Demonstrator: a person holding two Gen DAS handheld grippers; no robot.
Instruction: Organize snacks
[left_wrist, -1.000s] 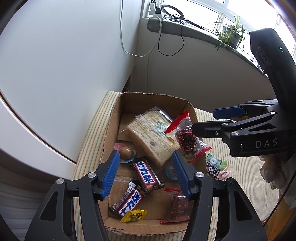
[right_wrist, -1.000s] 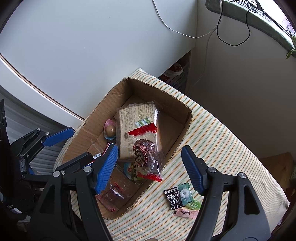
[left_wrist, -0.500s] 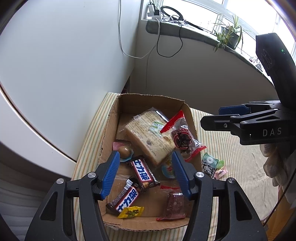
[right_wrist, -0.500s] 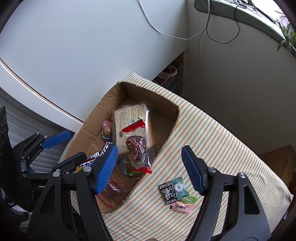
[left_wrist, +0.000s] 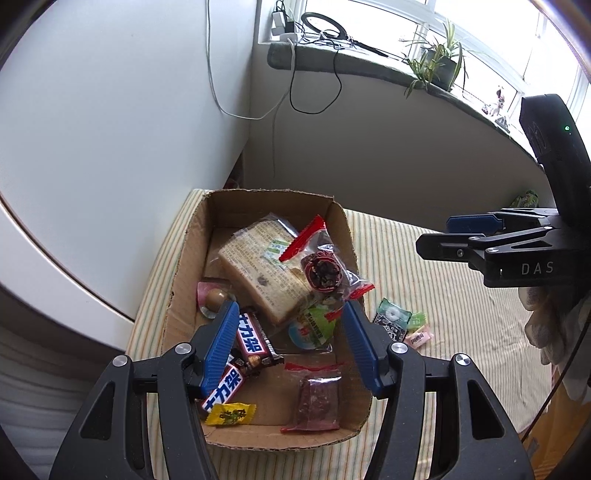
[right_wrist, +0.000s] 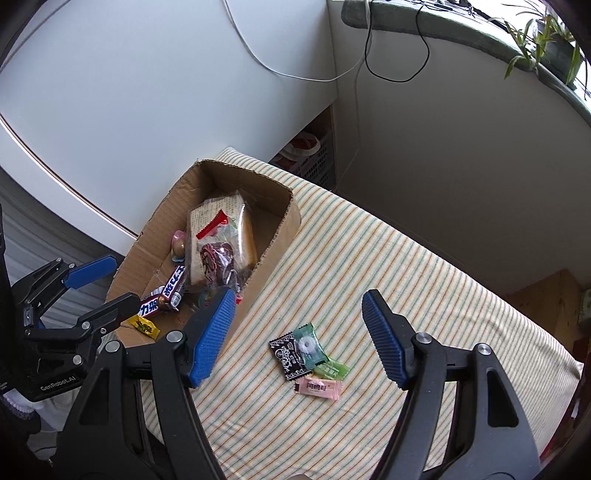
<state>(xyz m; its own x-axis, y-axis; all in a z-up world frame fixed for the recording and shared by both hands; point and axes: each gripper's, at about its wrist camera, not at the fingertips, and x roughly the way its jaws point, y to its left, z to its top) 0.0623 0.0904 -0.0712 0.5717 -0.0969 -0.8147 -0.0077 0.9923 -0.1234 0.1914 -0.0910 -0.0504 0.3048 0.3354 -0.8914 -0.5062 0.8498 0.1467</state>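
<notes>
1. Swung my right gripper off the cardboard box; it now hangs over the loose candies on the striped cloth, jaws apart, empty.
2. Left gripper barely shifted, released, above the box of snacks.
3. Red-sealed packet is boxed; I judge the candies come next.
</notes>
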